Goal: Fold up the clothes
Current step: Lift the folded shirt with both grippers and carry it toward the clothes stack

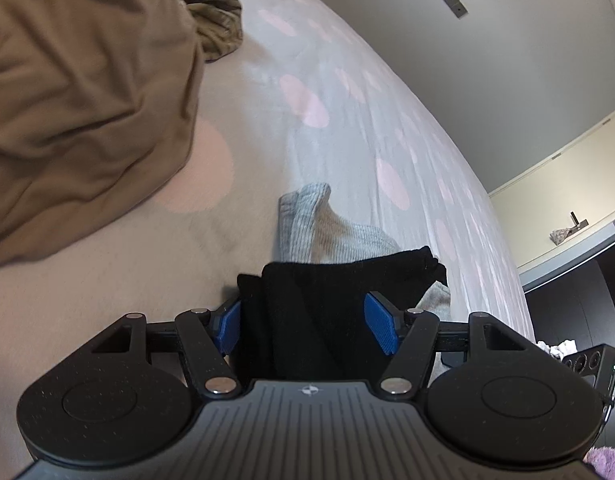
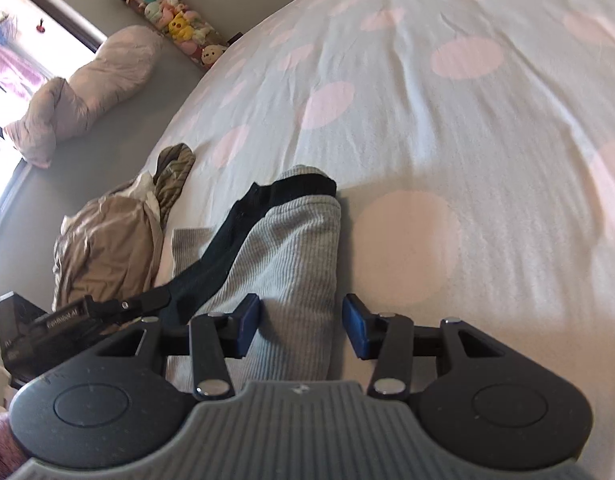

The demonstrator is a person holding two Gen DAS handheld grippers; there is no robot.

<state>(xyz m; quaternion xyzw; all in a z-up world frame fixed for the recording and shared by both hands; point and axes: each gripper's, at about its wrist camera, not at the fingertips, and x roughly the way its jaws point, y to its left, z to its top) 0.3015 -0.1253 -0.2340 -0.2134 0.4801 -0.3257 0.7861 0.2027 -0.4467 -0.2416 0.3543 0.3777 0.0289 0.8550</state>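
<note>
Two grippers working | left gripper [image 1: 307, 322] is straddling black sock [image 1: 331, 292], jaws wide, unclamped | right gripper [image 2: 301, 326] is spanning grey sock [image 2: 291, 248], open, lower centre, I'm judging to pair them.

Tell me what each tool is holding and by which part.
Left tool: black garment bunched between its open pads, grip uncertain. Right tool: open around the near end of the grey ribbed garment, not clamped.
</note>
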